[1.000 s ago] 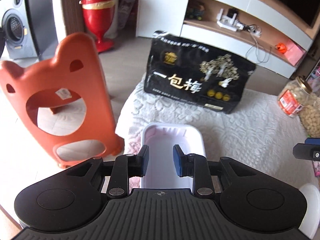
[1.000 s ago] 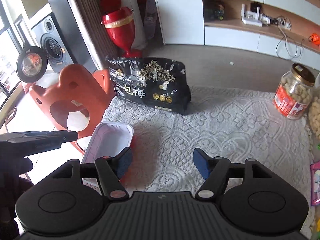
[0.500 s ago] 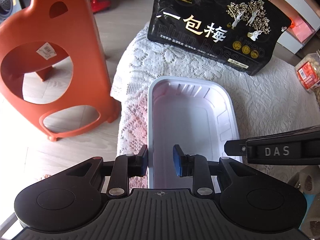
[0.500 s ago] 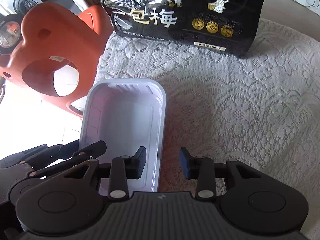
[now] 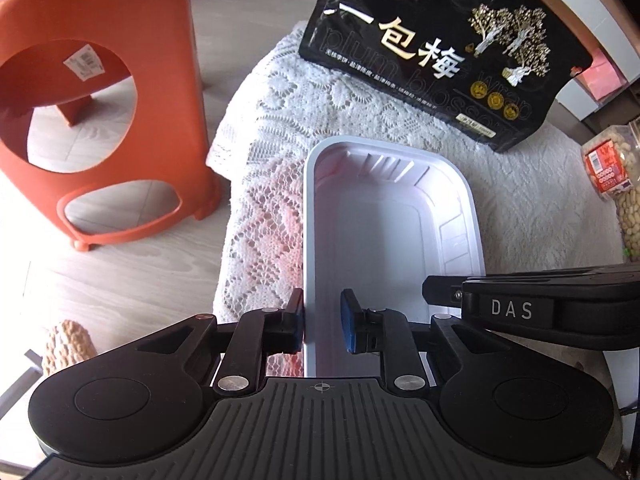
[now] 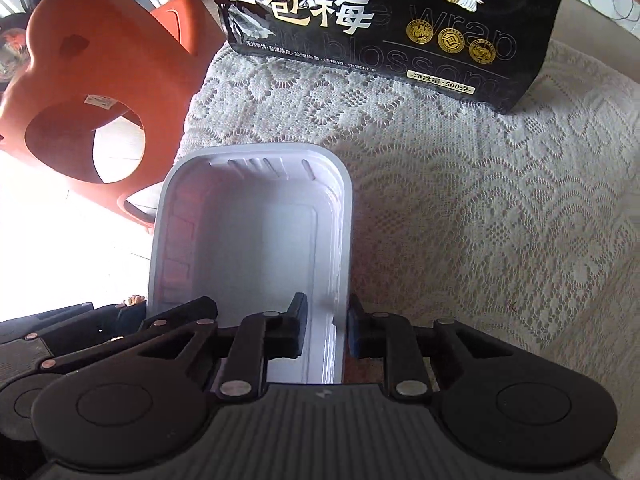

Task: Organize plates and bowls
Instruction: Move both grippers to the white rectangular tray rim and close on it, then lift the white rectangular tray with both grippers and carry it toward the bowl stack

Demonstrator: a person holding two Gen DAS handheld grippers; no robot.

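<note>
A white rectangular plastic tray lies empty on the lace cloth, its long side running away from me. My left gripper straddles the near end of the tray's left wall. Its jaws are closing, with the outer pad against the rim and the other pad inside. The right wrist view shows the same tray. My right gripper is shut on the near end of its right wall, one finger inside and one outside. Both grippers point steeply down, side by side.
A black snack bag stands on the white lace cloth just beyond the tray. An orange plastic stool stands on the wood floor to the left. A jar of nuts sits at the right edge.
Both grippers came down onto the tray's near end. The right one swung left from the bare cloth to the right wall and shut. The left one's jaws narrowed on the left wall.
</note>
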